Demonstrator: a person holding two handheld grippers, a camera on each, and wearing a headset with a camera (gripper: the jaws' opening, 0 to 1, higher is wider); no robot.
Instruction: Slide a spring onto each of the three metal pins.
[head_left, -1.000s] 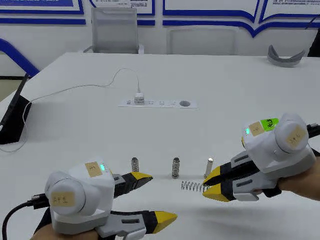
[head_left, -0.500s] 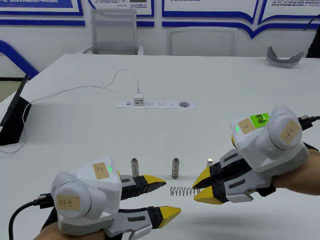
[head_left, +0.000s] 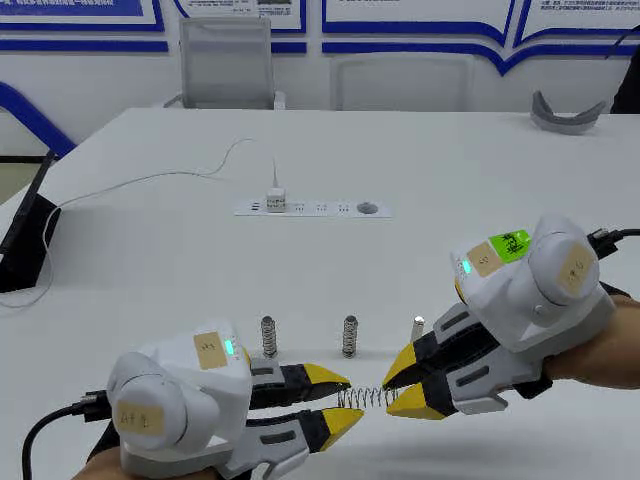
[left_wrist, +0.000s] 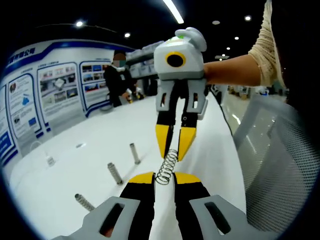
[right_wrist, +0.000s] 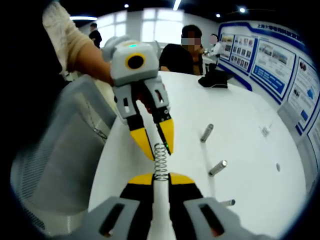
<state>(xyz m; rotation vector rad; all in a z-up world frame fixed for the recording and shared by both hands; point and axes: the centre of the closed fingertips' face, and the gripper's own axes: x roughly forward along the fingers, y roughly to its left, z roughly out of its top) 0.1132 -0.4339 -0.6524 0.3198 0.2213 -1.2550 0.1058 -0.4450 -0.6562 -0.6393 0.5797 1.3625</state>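
Observation:
A loose spring (head_left: 365, 397) hangs level above the table between my two grippers. My right gripper (head_left: 392, 390) is shut on its right end. My left gripper (head_left: 342, 398) has its jaws pressed against the left end. In the left gripper view the spring (left_wrist: 169, 162) runs from my own jaws up to the right gripper (left_wrist: 173, 145). Behind stand three pins in a row. The left pin (head_left: 268, 336) and middle pin (head_left: 350, 335) each wear a spring. The right pin (head_left: 418, 327) is bare.
A white power strip (head_left: 315, 208) with a plug and cable lies mid-table. A black device (head_left: 25, 235) leans at the left edge. A grey headset (head_left: 565, 110) rests far right. Chairs stand beyond the table, and people stand in the room (right_wrist: 190, 47).
My right gripper has carried the spring leftwards and towards me, away from the bare pin. My left gripper has moved right to meet it, and its jaws have narrowed onto the spring's end.

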